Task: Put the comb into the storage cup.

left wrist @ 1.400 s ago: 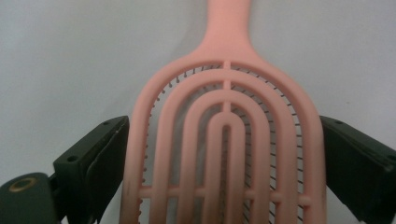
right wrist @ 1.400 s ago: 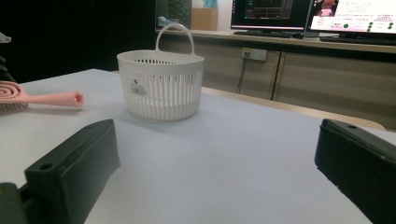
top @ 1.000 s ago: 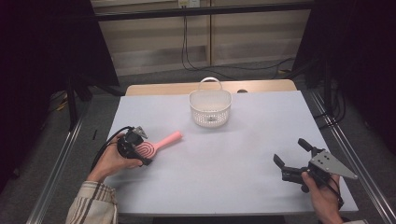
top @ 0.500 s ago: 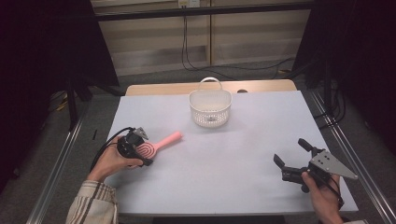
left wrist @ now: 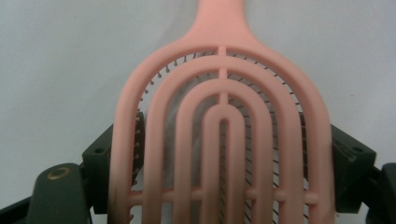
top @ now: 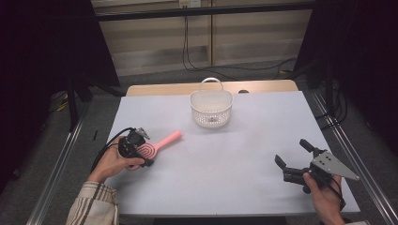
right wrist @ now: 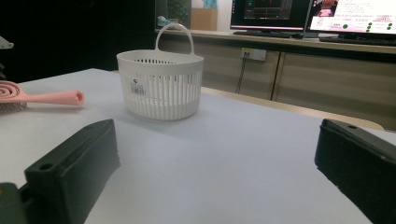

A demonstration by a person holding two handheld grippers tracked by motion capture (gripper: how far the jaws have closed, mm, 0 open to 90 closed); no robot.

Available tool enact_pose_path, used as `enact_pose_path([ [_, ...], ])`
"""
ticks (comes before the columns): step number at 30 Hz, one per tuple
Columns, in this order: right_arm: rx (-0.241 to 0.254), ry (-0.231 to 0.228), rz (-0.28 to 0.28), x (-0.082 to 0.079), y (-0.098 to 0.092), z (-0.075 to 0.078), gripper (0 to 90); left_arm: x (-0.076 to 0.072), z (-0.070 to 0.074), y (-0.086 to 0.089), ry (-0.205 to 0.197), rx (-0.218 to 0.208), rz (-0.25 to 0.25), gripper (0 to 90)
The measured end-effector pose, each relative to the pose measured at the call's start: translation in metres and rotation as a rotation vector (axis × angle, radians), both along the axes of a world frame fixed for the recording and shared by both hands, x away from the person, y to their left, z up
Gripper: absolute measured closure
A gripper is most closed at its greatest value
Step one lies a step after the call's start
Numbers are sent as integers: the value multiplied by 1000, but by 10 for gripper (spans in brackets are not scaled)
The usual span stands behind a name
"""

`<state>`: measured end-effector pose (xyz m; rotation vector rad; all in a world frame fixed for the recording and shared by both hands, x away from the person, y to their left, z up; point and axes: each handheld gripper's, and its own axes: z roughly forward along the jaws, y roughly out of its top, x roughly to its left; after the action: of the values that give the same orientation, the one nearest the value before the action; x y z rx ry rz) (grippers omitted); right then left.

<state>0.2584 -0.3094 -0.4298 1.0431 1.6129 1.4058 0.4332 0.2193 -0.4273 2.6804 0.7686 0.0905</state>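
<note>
Our left gripper [top: 141, 152] has just been closing, jaws now clamped on the pink vented plastic hairbrush [left wrist: 222, 135]; our right gripper [top: 295, 157] gapes empty

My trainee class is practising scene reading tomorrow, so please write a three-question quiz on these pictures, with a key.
1. True or false: the pink hairbrush lies inside the white basket.
2. Which gripper has nothing between its fingers? A left, B right.
3. Which part of the hairbrush sits between the left gripper fingers?
Key: 1 false, it lies on the table, apart from the basket. 2 B, the right gripper. 3 the head; those fingers have just been closing on it.
</note>
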Motion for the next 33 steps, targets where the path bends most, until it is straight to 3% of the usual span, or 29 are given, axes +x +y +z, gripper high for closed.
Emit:
enact_pose_path([
  [6, 0, 1, -2, 0, 0, 0, 0, -1, 1, 0, -25, -9, 9, 201],
  [13, 0, 0, 0, 0, 0, 0, 0, -2, 3, 1, -30, -47, 46, 202],
  [21, 1, 0, -1, 0, 0, 0, 0, -4, 9, 2, -34, -84, 43, 202],
  [33, 1, 0, -4, 0, 0, 0, 0, -4, 15, 5, -74, -115, 57, 202],
])
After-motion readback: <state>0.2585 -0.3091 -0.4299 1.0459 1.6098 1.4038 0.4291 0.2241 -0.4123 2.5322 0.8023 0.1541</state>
